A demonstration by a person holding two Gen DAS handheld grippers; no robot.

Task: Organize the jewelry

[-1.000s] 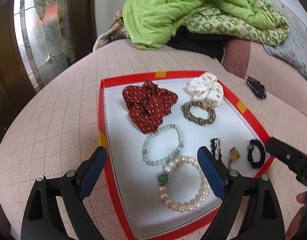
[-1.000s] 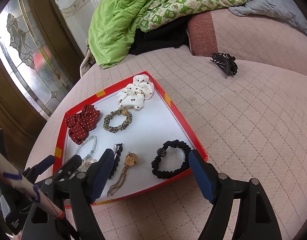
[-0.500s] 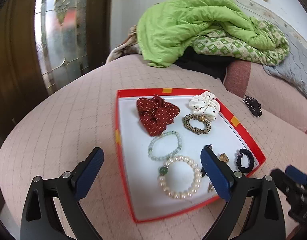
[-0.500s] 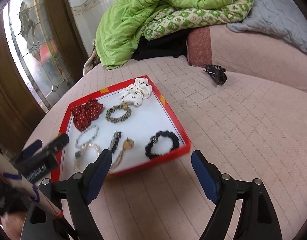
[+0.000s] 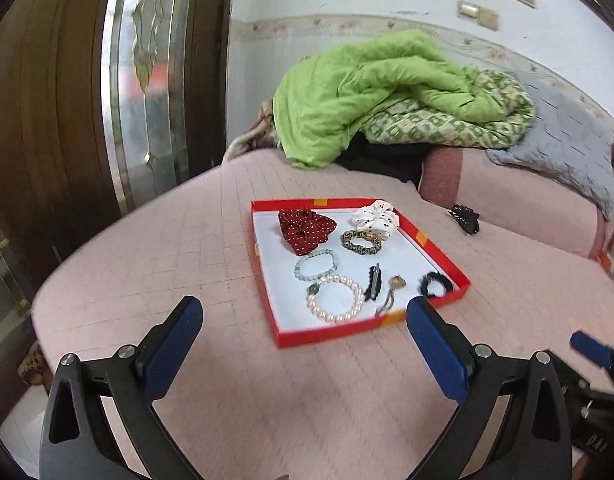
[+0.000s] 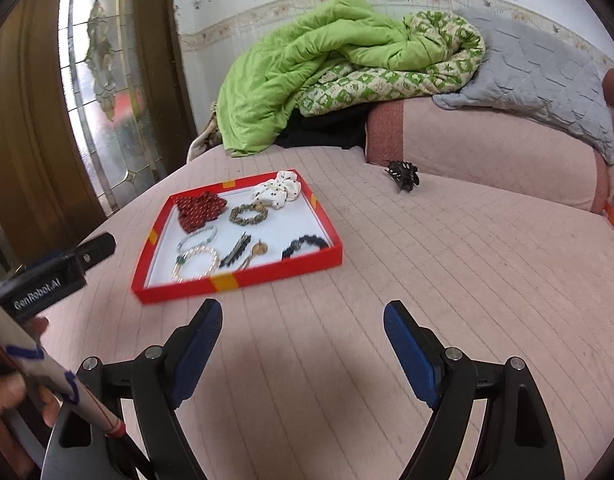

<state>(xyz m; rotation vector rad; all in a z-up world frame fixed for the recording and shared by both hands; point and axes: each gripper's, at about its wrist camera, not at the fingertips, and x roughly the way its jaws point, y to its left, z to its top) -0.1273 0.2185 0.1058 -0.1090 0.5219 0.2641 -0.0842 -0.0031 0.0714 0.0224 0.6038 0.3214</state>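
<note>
Whereas a second ago both grippers were held low over the red tray [image 5: 425, 246], with its contents filling the middle of each view, they have since been drawn back and raised, so that the tray is now seen smaller, at the centre of the left wrist view and in the left middle of the right wrist view. The left gripper [image 5: 303, 318] and the right gripper [image 6: 302, 322] are both spread wide with nothing between the blue pads; bare pink quilted bedding [image 6: 447, 264] is framed by each. From this withdrawal it may be judged that the arranging is finished or paused, since every tray item is left lying apart from its neighbours.

Within the tray, a red dotted scrunchie [image 5: 306, 228] and a white dotted scrunchie [image 5: 377, 219] are laid along the upper edge, with a leopard-print hair tie [image 5: 361, 241] just below the white one. A pale green bead bracelet [image 5: 316, 264] and a pearl bracelet [image 5: 335, 298] are placed lower down, beside a dark hair clip [image 5: 373, 282], a gold pendant [image 5: 391, 293] and a black hair tie [image 5: 435, 284] at the lower right corner. Outside the tray, a black claw clip [image 6: 403, 175] is left on the bedding, to the upper right, well apart from it.
</note>
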